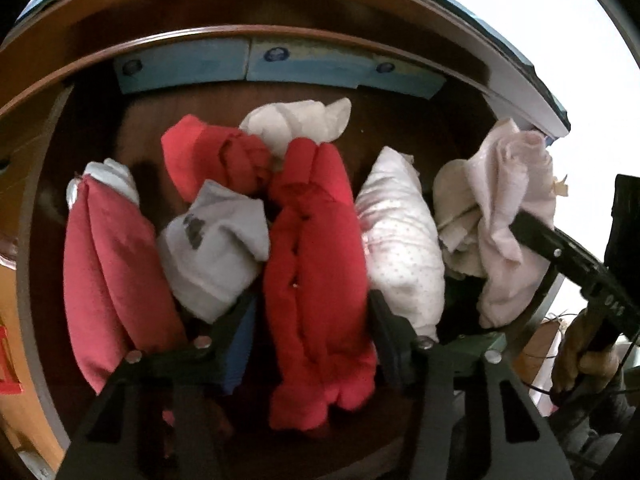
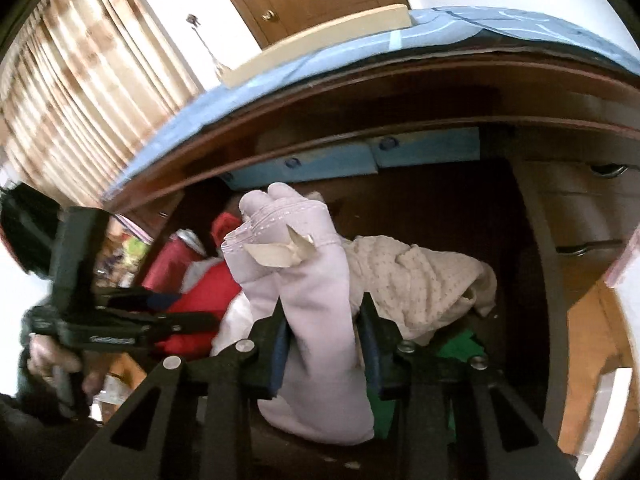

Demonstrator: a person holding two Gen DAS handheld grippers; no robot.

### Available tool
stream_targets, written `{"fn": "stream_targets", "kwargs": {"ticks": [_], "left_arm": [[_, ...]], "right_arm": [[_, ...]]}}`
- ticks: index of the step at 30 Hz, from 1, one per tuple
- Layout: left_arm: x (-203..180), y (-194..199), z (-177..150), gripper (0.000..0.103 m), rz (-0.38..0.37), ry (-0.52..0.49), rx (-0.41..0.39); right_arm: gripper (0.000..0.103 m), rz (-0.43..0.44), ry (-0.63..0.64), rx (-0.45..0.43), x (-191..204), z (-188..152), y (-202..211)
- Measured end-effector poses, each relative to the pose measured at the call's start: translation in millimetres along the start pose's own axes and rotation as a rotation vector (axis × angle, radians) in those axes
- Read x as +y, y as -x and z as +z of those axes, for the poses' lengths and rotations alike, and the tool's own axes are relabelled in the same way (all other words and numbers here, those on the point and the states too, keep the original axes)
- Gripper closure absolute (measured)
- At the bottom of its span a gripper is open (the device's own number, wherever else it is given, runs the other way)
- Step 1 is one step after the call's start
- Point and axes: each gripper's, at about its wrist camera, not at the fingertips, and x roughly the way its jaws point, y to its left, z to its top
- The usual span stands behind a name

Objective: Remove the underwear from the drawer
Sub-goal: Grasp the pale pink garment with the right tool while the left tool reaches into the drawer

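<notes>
Grasping step: in the drawer [image 1: 280, 32], the left gripper [image 1: 312, 308] pinches the red roll [image 1: 316, 264] at frame centre and the right gripper [image 2: 324, 336] pinches the pale pink roll [image 2: 304, 292] likewise; next, I judge, lift both clear of the rim.

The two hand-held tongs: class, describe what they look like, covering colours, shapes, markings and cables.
Both are black, with angular cut-out arms and silver bolt heads. The left tongs carry blue ribbed pads; the right tongs have dark blue pads. White lettering, too blurred to read, marks each body. Thin dark cables trail by the right handle.
</notes>
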Motion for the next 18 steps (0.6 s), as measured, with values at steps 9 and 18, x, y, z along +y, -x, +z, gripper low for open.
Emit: {"fn": "stream_targets", "kwargs": {"ticks": [9,18], "left_arm": [[-8,-17,10,0.051,-0.005,0.001,0.024],[6,12,-4,0.060,-0.095,0.027,-0.089]], "right_arm": [[0.066,0.121,-0.061,-0.038,1,3,3],[0.039,0.109,-0.088,0.008,-3,4,2]]}}
